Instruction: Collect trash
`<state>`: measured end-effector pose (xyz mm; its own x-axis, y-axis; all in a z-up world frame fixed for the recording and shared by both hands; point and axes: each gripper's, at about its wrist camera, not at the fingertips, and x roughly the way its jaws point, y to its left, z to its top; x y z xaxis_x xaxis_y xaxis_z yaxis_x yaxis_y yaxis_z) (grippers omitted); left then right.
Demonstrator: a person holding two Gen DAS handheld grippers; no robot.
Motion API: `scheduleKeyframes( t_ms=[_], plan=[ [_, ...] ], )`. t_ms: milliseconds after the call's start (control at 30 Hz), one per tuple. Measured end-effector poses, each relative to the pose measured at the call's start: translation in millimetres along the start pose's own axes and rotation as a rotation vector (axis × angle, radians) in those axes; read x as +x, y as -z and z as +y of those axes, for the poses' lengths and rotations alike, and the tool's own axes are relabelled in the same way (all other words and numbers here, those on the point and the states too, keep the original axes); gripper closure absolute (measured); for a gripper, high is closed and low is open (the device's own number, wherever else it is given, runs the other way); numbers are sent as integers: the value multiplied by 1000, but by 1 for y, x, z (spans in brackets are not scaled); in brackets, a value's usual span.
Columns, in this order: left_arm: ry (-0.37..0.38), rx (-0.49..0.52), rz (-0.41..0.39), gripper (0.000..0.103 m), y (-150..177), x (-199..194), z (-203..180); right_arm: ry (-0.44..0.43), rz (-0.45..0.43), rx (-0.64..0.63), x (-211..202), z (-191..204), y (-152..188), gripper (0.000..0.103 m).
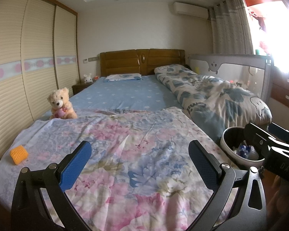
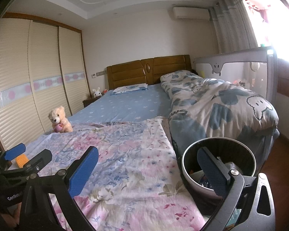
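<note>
- Left wrist view: the left gripper (image 1: 139,159) hovers released over the floral quilt (image 1: 125,144). An orange sponge (image 1: 18,154) lies near the quilt's left edge. The right gripper (image 1: 267,134) covers part of the bin (image 1: 240,161); its contents are hard to make out.
- Right wrist view: the right gripper (image 2: 146,170) is released, with 1 finger (image 2: 212,170) over the bin (image 2: 190,165). The left gripper (image 2: 31,154) half hides the sponge (image 2: 21,160).

Lit by daylight from the window (image 1: 275,28) at right — blown out to white glare in both views. Soft, even light across the bed (image 1: 125,96); faint shadows only. Strong fisheye bending at edges — dark vignetted corners. Slight softness throughout, washed-out colour.
</note>
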<state>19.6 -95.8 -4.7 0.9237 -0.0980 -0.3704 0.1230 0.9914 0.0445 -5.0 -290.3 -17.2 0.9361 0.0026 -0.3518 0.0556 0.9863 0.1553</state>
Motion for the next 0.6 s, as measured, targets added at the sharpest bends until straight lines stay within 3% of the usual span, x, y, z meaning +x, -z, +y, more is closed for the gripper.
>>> scheduleKeyframes(
  t_ms=[600],
  plan=[
    [0, 0, 8, 0, 4, 1, -2, -10, 6, 11, -1, 4, 2, 0]
  ],
)
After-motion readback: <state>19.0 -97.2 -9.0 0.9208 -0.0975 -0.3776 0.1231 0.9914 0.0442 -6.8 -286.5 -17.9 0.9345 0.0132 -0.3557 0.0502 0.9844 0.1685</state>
